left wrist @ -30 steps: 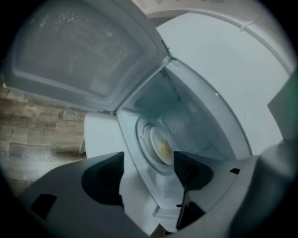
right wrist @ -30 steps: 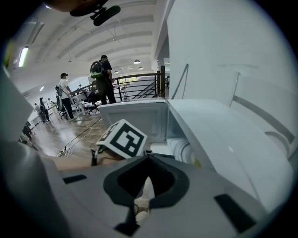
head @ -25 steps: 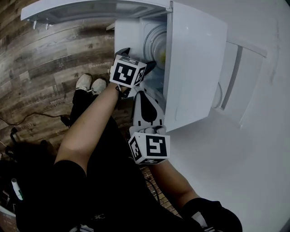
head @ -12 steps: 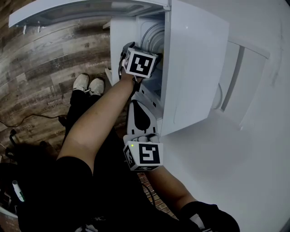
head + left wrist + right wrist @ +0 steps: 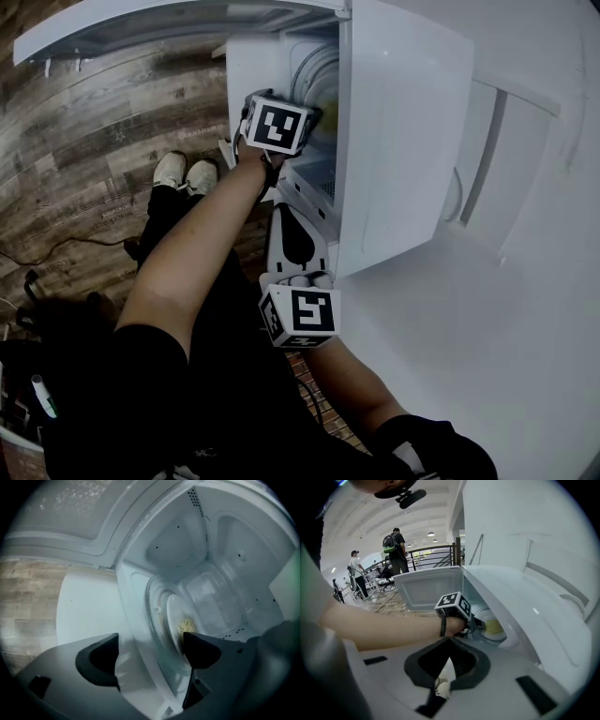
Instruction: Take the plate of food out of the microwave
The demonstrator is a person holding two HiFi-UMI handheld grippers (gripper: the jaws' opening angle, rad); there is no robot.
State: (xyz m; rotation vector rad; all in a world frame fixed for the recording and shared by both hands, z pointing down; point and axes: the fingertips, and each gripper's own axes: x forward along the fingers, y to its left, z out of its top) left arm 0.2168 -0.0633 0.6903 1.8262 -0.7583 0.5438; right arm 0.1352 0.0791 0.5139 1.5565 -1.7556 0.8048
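The white microwave [image 5: 403, 122] stands with its door [image 5: 187, 23] swung open. Inside, a white plate [image 5: 174, 613] with a small heap of yellow food [image 5: 187, 624] rests on the glass turntable [image 5: 157, 620]. My left gripper [image 5: 150, 651] reaches into the cavity, its jaws wide and closing, with the plate's near rim between them and the pads not pressing on it. In the head view the left gripper [image 5: 314, 117] has its tips hidden inside the cavity. My right gripper [image 5: 450, 648] is shut on nothing and waits below the opening; it points up at the microwave's front corner [image 5: 289, 208]. The plate [image 5: 492, 625] shows past the left hand.
The microwave sits on a white counter [image 5: 469, 356]. Below lies a wooden floor [image 5: 103, 141] with the person's shoes [image 5: 187, 173] and a cable [image 5: 66, 244]. Two people [image 5: 396, 545] stand far off by a railing [image 5: 436, 555].
The left gripper has moved up from the microwave's opening into the cavity toward the plate. The right gripper has stayed almost still below it.
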